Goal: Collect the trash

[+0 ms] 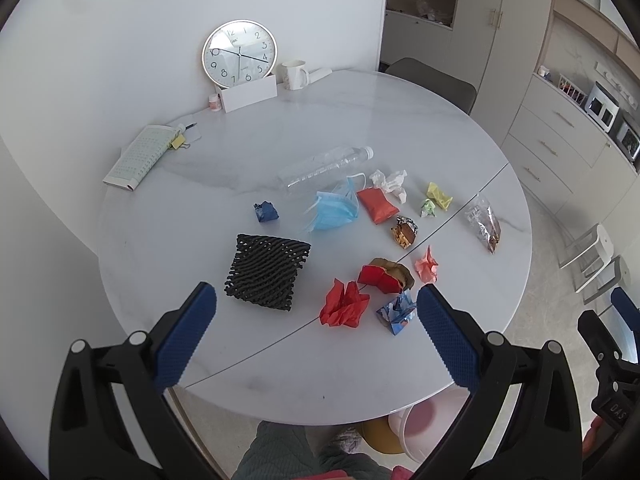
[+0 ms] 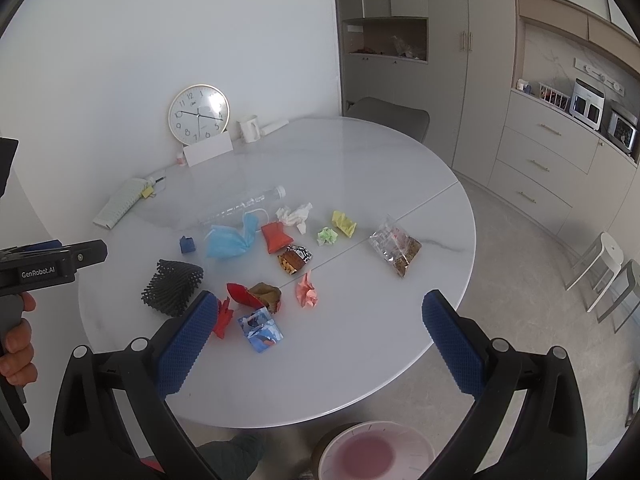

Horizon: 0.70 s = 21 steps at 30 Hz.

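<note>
Round white tabletop (image 1: 400,364), bare near its front edge, scattered trash (image 1: 344,309) mid-table, left tongs (image 1: 316,312) and right tongs (image 2: 316,320) spread wide, empty, apparently hovering above.

Bright, even daylight; sharp centre, fisheye-warped dark corners.

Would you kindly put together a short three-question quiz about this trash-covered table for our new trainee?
1. True or false: the left gripper holds the black foam net.
2. Which lies nearest the clock: A) mug B) blue face mask C) clear snack bag?
3. Fill in: the clear plastic bottle lies on its ____.

Key: 1 false, both grippers, right gripper included, are open and empty; 2 A; 3 side.
</note>
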Each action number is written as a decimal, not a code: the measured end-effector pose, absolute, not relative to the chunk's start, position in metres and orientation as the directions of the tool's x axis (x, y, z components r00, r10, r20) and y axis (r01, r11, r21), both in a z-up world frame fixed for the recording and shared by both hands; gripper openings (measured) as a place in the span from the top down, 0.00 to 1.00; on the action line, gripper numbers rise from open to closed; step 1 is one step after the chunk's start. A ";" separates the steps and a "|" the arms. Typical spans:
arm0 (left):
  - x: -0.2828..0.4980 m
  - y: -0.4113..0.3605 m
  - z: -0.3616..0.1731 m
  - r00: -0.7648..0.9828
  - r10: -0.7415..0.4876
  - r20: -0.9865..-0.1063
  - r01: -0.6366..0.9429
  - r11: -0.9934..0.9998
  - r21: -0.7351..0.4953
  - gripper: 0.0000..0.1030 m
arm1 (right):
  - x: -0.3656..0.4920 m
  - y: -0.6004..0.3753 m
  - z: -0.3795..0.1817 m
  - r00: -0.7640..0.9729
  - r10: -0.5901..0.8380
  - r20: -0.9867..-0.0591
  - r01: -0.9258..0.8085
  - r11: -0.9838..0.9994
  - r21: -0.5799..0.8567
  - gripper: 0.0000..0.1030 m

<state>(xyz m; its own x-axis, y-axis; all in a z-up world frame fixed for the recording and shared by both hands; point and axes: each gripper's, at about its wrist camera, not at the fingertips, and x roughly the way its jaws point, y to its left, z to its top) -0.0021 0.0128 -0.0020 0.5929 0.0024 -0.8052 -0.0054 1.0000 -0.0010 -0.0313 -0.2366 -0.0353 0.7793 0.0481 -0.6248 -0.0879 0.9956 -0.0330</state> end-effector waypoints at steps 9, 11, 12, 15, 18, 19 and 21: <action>-0.003 0.013 -0.002 0.592 0.002 -0.806 -0.005 1.000 -0.002 0.07 | -0.032 -0.235 -0.037 0.774 0.051 -0.631 -0.090 0.995 -0.030 0.02; -0.003 0.013 -0.002 0.593 0.003 -0.805 -0.006 1.000 -0.001 0.06 | -0.033 -0.235 -0.037 0.774 0.052 -0.632 -0.091 0.995 -0.028 0.02; -0.003 0.013 -0.003 0.593 0.003 -0.805 -0.006 1.000 -0.001 0.07 | -0.033 -0.236 -0.037 0.774 0.051 -0.631 -0.090 0.996 -0.029 0.02; -0.003 0.014 -0.003 0.593 0.003 -0.805 -0.006 1.000 -0.001 0.07 | -0.033 -0.236 -0.038 0.775 0.051 -0.630 -0.089 0.996 -0.028 0.02; -0.003 0.014 -0.003 0.592 0.002 -0.806 -0.005 1.000 -0.002 0.07 | -0.032 -0.236 -0.038 0.774 0.048 -0.632 -0.086 0.996 -0.029 0.02; -0.003 0.014 -0.003 0.592 0.001 -0.806 -0.005 1.000 -0.002 0.07 | -0.033 -0.236 -0.038 0.773 0.049 -0.632 -0.086 0.996 -0.028 0.02; -0.003 0.014 -0.003 0.593 0.003 -0.805 -0.007 1.000 -0.002 0.07 | -0.032 -0.237 -0.038 0.772 0.049 -0.633 -0.086 0.996 -0.028 0.02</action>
